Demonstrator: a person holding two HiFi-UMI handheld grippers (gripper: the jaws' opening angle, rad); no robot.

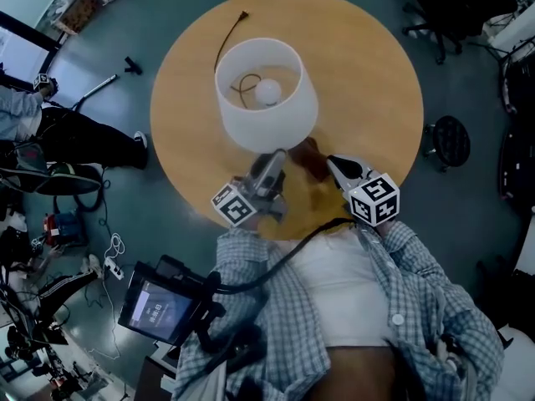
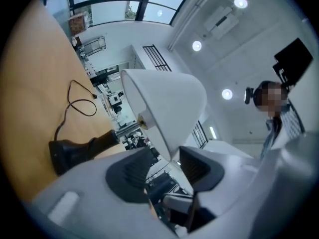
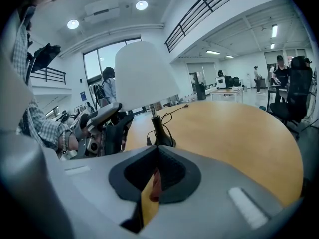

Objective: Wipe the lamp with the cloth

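We judge the wiping as hardly begun. The lamp (image 1: 266, 98) stands mid-table (image 1: 376, 73). Our left gripper (image 1: 272, 159) has its jaws wide apart around the shade (image 2: 169, 103)'s near rim, pinching nothing. Just to its right, our right gripper (image 1: 330, 164) is clamped on the cloth (image 1: 311, 161), close under the shade; we cannot tell whether it touches.

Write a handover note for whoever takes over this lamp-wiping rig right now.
Left hand-held gripper: open, with the lampshade rim between its jaws, not clamped.
Right hand-held gripper: shut on the reddish cloth.
The lamp stands upright mid-table, and its cord trails behind.
Done: cloth gripped.
Left: bring the cloth to the shade and wipe. The cloth is off the lamp now.
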